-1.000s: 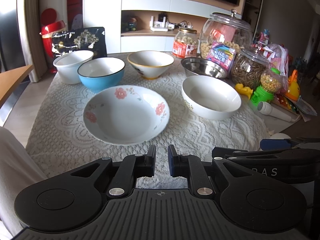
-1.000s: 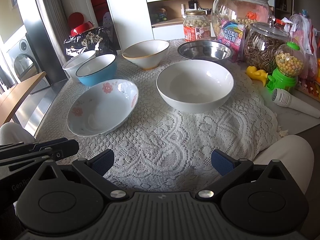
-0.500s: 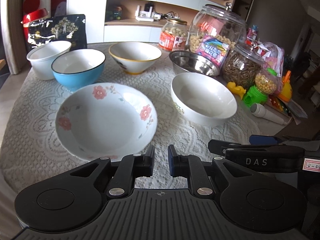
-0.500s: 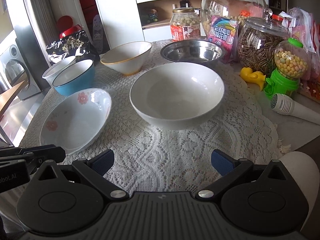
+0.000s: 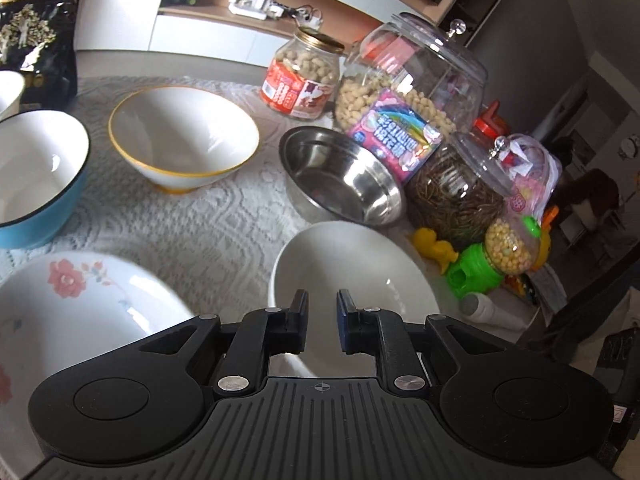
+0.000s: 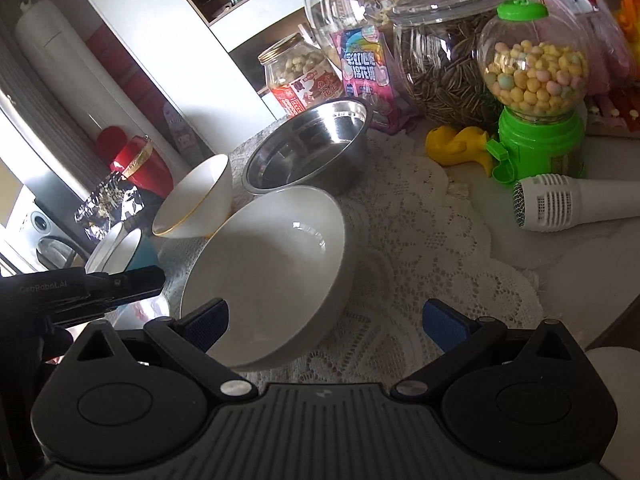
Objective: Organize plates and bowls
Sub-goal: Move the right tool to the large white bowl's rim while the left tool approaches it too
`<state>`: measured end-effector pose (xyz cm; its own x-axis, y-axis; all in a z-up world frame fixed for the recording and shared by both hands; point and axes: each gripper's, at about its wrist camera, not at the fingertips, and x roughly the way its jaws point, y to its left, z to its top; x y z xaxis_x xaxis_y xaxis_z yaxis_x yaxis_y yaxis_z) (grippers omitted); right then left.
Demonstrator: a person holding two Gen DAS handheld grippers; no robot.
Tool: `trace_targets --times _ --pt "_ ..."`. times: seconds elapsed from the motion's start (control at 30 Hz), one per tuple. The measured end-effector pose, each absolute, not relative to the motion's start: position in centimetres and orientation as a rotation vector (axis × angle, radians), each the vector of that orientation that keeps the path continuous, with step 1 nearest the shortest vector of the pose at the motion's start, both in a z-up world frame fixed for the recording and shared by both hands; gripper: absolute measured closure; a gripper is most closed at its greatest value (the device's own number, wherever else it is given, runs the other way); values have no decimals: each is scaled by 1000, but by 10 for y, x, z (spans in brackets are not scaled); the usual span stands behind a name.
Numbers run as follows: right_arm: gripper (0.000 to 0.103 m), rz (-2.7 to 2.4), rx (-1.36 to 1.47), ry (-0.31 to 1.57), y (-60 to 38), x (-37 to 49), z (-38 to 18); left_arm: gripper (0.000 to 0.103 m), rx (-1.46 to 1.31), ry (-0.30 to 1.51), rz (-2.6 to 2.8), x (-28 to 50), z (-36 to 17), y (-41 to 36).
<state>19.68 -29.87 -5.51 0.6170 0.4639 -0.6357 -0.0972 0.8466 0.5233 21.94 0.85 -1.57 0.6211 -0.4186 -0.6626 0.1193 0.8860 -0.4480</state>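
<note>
A plain white bowl (image 6: pixel 272 264) sits on the lace cloth, also in the left wrist view (image 5: pixel 360 264). My right gripper (image 6: pixel 326 320) is open, its jaws wide apart, with the left finger over the bowl's near rim. My left gripper (image 5: pixel 322 314) is nearly shut and empty, hovering over the same bowl's near rim. A floral plate (image 5: pixel 72 312) lies at the left. A steel bowl (image 5: pixel 344 176), a gold-rimmed bowl (image 5: pixel 184 136) and a blue bowl (image 5: pixel 36 176) stand behind.
Glass jars (image 5: pixel 420 76) of snacks, a green candy dispenser (image 6: pixel 536 92), a yellow duck (image 6: pixel 456 144) and a white microphone (image 6: pixel 576 204) crowd the right side. A black box (image 5: pixel 32 48) stands at the back left.
Both grippers have moved forward and to the right, close over the white bowl. The left gripper's jaws stayed nearly shut and the right gripper's stayed open.
</note>
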Motion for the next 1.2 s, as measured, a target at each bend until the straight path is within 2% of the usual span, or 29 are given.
trace_targets --times 0.17,0.37,0.77,0.97,1.13,1.2 --pt "0 356 574 918 -299 230 -73 86 -383 839 -290 248 -19 8" --pt "0 314 586 1022 -296 257 -88 85 -268 942 -247 272 -40 5" --pt "0 251 520 1195 -282 285 -80 82 -182 1031 -340 298 -61 -3" --pt "0 196 504 1214 -274 288 -80 82 -217 1044 -371 298 -67 5" --pt "0 251 366 1201 -261 286 -79 82 -234 1050 -375 300 -68 6" --pt "6 244 362 1174 -261 283 -77 82 -235 1054 -374 299 -68 5"
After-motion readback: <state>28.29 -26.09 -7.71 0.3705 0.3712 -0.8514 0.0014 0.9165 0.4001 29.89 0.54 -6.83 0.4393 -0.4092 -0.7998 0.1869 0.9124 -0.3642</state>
